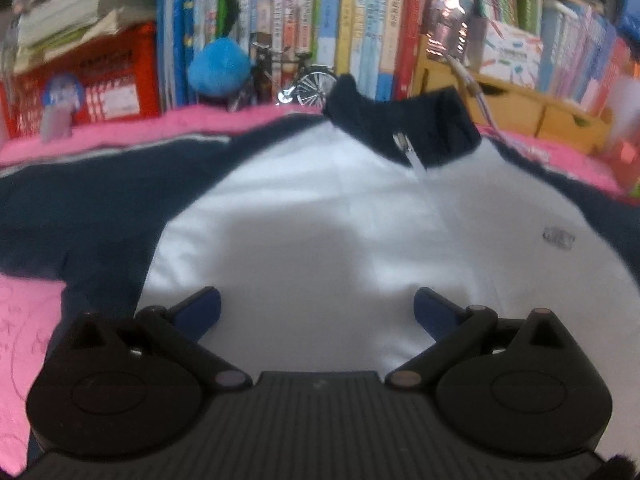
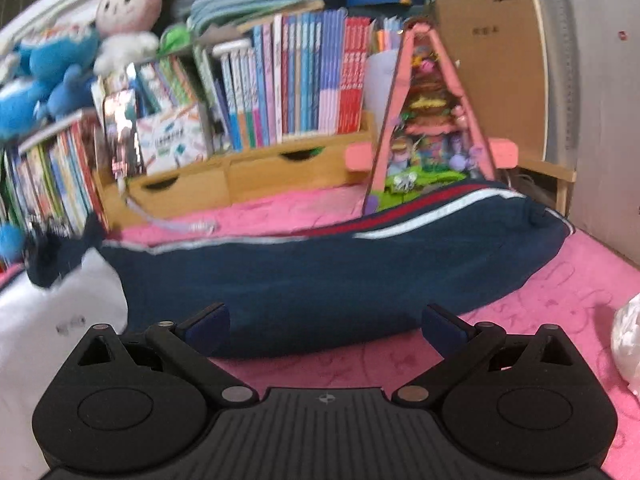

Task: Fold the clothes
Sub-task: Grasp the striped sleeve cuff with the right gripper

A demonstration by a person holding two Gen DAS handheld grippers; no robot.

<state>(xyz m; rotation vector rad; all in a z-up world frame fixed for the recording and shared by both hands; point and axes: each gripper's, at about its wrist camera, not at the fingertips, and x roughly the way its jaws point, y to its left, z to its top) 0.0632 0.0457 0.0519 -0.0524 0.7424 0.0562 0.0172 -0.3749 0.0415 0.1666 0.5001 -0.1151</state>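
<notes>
A white-and-navy jacket (image 1: 320,208) is spread flat on the pink surface (image 2: 560,292), collar at twelve o'clock. Its navy sleeve (image 2: 340,276) runs crosswise, nearest the right tongs (image 2: 326,326). Both right and left tongs (image 1: 318,310) are held wide open, empty.

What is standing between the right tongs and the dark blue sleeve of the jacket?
Nothing visible. The right tongs are open, and the dark blue sleeve lies flat on the pink blanket just ahead of them. The white plastic bag lies off to the right, out of the path.
</notes>
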